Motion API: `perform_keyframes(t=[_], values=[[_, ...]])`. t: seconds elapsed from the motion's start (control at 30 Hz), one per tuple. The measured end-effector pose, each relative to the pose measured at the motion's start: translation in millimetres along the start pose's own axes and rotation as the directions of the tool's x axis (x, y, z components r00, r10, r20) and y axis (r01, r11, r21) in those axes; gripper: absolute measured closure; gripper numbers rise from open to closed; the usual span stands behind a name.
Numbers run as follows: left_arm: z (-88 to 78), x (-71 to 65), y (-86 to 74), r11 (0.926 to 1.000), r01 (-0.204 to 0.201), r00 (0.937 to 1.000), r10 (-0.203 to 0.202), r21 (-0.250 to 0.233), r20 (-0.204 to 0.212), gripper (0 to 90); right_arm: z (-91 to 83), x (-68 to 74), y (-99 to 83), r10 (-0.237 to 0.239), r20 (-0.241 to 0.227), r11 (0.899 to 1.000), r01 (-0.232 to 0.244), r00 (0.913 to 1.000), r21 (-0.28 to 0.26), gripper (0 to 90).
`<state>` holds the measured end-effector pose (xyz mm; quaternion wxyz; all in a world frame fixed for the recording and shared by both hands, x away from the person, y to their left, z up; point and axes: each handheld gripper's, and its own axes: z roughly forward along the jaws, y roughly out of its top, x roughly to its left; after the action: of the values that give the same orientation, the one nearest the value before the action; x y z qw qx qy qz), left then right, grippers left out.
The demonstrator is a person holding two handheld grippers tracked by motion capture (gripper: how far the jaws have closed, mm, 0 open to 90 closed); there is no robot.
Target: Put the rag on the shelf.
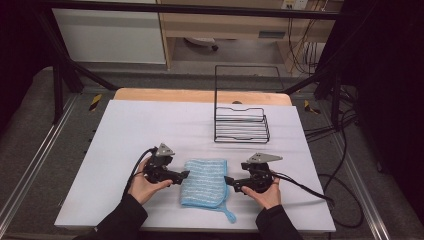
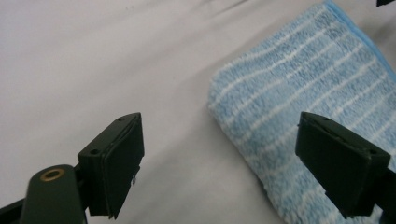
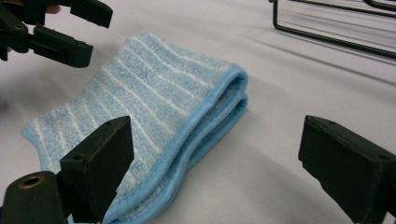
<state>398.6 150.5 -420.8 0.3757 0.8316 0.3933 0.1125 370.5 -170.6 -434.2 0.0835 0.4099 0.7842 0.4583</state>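
A folded light-blue towel with white stripes [image 1: 204, 182] lies on the white table cover near the front edge. My left gripper [image 1: 186, 174] points at its left side and my right gripper [image 1: 227, 181] at its right side, both just off the cloth. In the left gripper view the towel [image 2: 303, 93] lies ahead and to the right of my left gripper [image 2: 224, 144], whose jaws stand wide apart with nothing pressed between them. In the right gripper view the towel's doubled, bound edge [image 3: 154, 98] runs ahead of my open right gripper [image 3: 224, 154]. The left gripper [image 3: 70, 32] shows beyond it.
A black wire rack [image 1: 241, 125] with a tall back frame stands behind the towel, right of centre; its base wires [image 3: 336, 28] show in the right gripper view. The white cover [image 1: 150, 130] spreads across the table. Cables trail off the right side [image 1: 320, 195].
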Motion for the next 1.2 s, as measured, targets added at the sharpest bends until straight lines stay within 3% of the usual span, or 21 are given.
perform_keyframes(t=[0.23, 0.5, 0.63, 0.97, 1.1, 1.2], values=[[18.0, 8.1, 14.1, 0.9985, 0.055, 0.9984, -0.055, -0.004, -0.008, 24.3, -1.3, -2.3, -1.8, 0.006, -0.006, 1.000, -0.006, 1.0000, -0.008, 8.0], [30.2, 12.4, 10.7, 0.9965, 0.069, 0.9975, -0.069, 0.049, 0.013, 45.6, 0.2, -1.9, -2.6, 0.014, -0.002, 1.000, -0.014, 0.9999, 0.001, 6.1], [32.7, 11.4, 8.9, 0.9948, 0.070, 0.9970, -0.072, 0.074, 0.029, 53.1, 1.7, -2.1, -2.6, 0.018, -0.004, 1.000, -0.019, 0.9998, -0.003, 5.2], [37.0, 6.4, 5.8, 0.9940, 0.078, 0.9944, -0.083, 0.077, 0.066, 70.4, 4.8, -6.5, 3.2, 0.037, -0.010, 0.999, -0.037, 0.9993, -0.023, 2.2], [37.5, 4.3, 5.5, 0.9954, 0.059, 0.9959, -0.064, 0.075, 0.064, 74.0, 9.1, -8.5, 14.0, 0.025, 0.016, 0.999, -0.024, 0.9996, -0.026, 2.7], [37.5, 3.0, 5.3, 0.9963, 0.044, 0.9971, -0.049, 0.074, 0.058, 74.7, 19.6, -10.2, 21.7, 0.013, -0.003, 1.000, -0.013, 0.9999, -0.020, 4.4]])
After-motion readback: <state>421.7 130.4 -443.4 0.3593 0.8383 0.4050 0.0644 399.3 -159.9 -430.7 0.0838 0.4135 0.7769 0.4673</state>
